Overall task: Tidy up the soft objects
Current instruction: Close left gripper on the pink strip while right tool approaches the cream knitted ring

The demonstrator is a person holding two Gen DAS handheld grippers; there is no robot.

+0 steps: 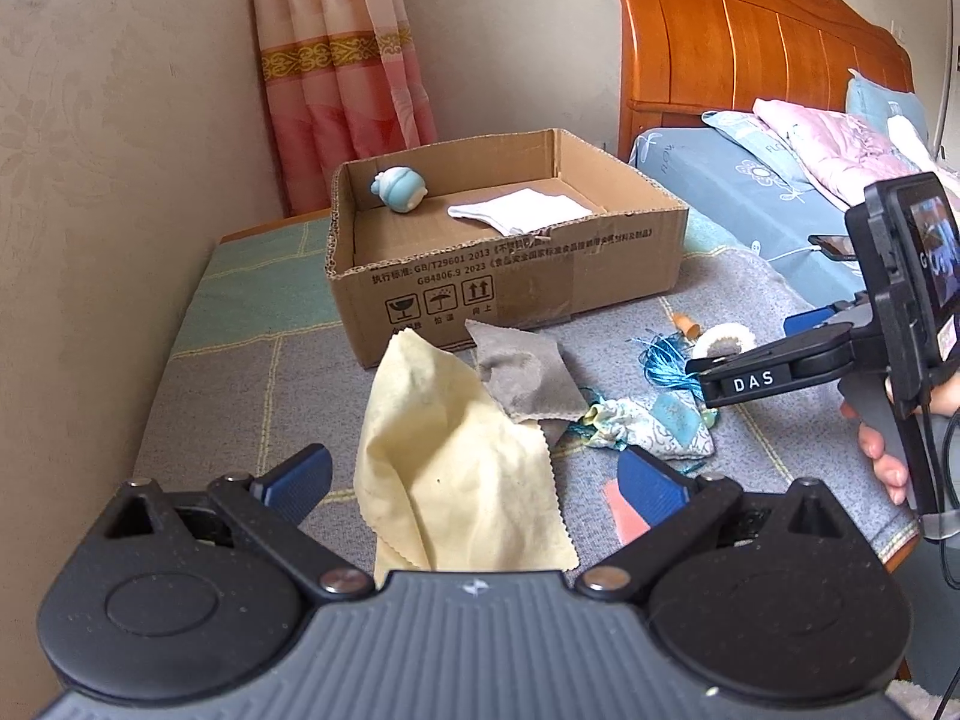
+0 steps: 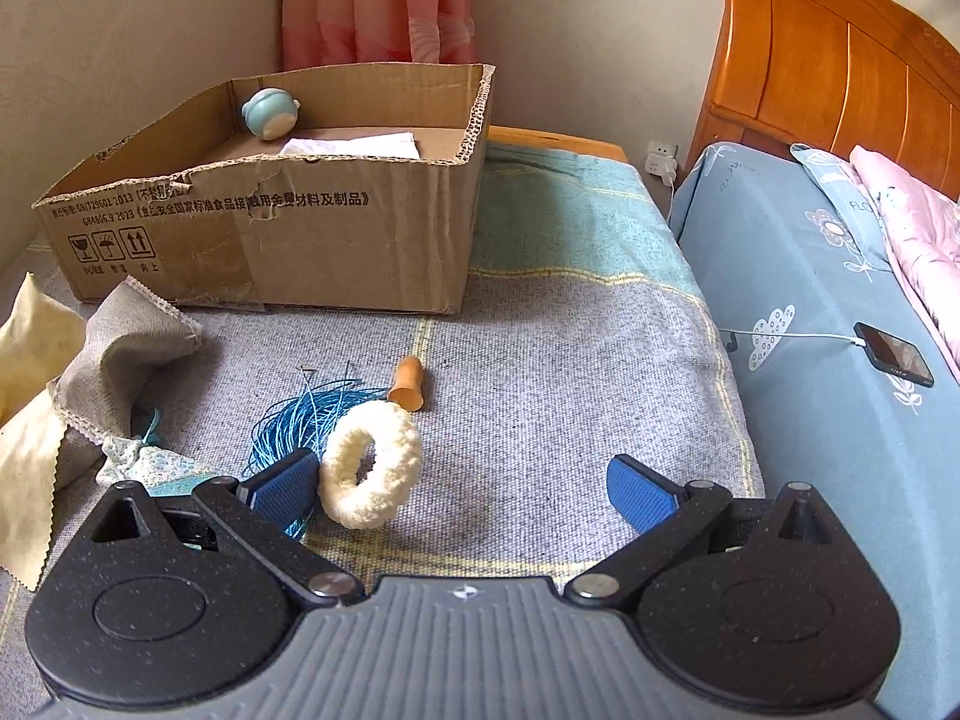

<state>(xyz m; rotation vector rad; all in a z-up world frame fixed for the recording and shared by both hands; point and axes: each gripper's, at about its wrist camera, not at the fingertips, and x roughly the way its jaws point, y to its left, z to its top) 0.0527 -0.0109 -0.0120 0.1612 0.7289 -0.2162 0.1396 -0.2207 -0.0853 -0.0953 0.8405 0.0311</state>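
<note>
**Operator:** Report tool status first.

**Technician:** The left gripper [image 1: 474, 480] is standing with its jaws spread wide and gripping nothing; the yellow cloth [image 1: 456, 468] is lying between its fingers at the lower centre of the left wrist view. The right gripper [image 2: 462, 489] is likewise spread and empty. Its left blue pad [image 2: 285, 489] is sitting just beside the cream fluffy ring [image 2: 369, 468], at the lower centre of the right wrist view.

**Operator:** What is lying beyond the tools?

**Technician:** A grey cloth [image 1: 528, 375] is overlapping the yellow one. A patterned pouch [image 1: 654, 429], a blue cord bundle [image 2: 300, 426] and an orange wooden piece [image 2: 408, 390] are resting loose on the blanket [image 2: 570, 360], mid-frame.

**Operator:** And the container?

**Technician:** The cardboard box [image 1: 510, 282] is standing open in the upper centre of the left wrist view. It is holding a blue toy [image 1: 399, 189] against its back wall and a folded white cloth [image 1: 522, 210] on its floor.

**Operator:** Progress estimate?

**Technician:** Judging by the layout, two items are stowed and at least five are waiting outside, so the task appears under halfway complete.
</note>
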